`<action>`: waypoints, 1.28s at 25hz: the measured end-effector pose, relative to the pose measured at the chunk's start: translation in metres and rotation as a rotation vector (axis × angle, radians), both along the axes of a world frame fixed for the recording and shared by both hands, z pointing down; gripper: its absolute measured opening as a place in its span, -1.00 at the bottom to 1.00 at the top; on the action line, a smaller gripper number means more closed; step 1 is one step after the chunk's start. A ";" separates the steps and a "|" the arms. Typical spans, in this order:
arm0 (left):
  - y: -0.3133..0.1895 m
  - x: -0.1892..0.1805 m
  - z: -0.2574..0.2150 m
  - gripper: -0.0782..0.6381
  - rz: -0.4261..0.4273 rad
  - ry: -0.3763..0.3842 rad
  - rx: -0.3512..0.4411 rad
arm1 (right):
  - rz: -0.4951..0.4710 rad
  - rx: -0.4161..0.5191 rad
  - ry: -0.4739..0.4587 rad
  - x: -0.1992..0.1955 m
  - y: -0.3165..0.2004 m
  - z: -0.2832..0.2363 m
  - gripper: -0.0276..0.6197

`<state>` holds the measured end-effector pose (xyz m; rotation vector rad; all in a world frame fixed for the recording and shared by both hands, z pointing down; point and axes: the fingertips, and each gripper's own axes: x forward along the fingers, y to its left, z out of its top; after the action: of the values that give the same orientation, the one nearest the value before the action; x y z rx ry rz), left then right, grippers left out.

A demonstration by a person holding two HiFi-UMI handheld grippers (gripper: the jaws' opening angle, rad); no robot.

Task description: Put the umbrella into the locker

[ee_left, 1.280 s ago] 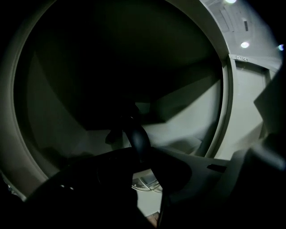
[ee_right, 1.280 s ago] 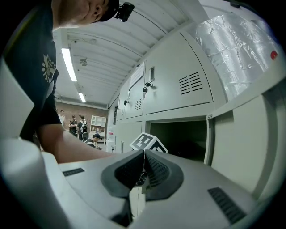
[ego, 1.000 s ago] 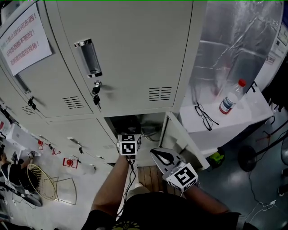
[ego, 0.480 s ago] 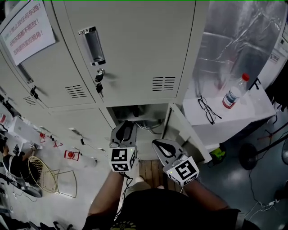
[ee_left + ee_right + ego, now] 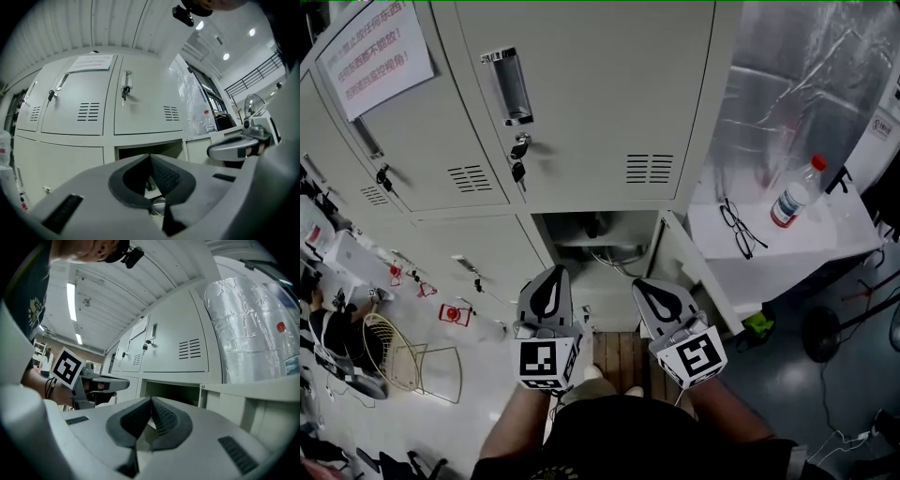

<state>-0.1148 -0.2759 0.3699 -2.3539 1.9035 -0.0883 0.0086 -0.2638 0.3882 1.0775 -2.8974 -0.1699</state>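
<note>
Head view shows your locker (image 5: 623, 246) open. Gripper views alone show the jaws: your left gripper (image 5: 151, 157) just clenched on nothing, right gripper (image 5: 151, 400) clenched, empty. Head view also: a dark shape (image 5: 593, 225) deep in the locker, possibly the umbrella, unconfirmed.

One left gripper (image 5: 555, 274), one right gripper (image 5: 642, 284), one bottle (image 5: 794, 194), one pair of glasses (image 5: 739, 230), one posted notice (image 5: 375, 52).
</note>
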 end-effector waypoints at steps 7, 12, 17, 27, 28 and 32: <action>0.015 -0.010 -0.005 -0.71 -0.031 -0.025 -0.021 | 0.030 -0.002 -0.010 0.009 0.007 -0.007 -0.83; 0.015 -0.001 -0.009 -0.71 0.020 -0.032 -0.030 | 0.058 0.014 -0.004 0.013 0.015 -0.011 -0.83; 0.016 -0.009 0.000 -0.71 0.048 -0.047 -0.064 | 0.080 0.002 -0.004 0.005 0.018 -0.010 -0.83; 0.031 -0.061 0.010 -0.71 0.035 -0.044 -0.123 | 0.066 -0.059 0.016 -0.040 0.025 0.003 -0.83; 0.033 -0.065 0.010 -0.71 0.032 -0.043 -0.122 | 0.063 -0.062 0.018 -0.044 0.026 0.004 -0.83; 0.041 -0.080 0.009 -0.71 0.027 -0.037 -0.121 | 0.058 -0.057 0.023 -0.059 0.031 0.001 -0.83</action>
<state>-0.1949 -0.2351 0.3791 -2.4351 1.8999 -0.2489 -0.0506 -0.2326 0.3894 1.1408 -2.8287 -0.0967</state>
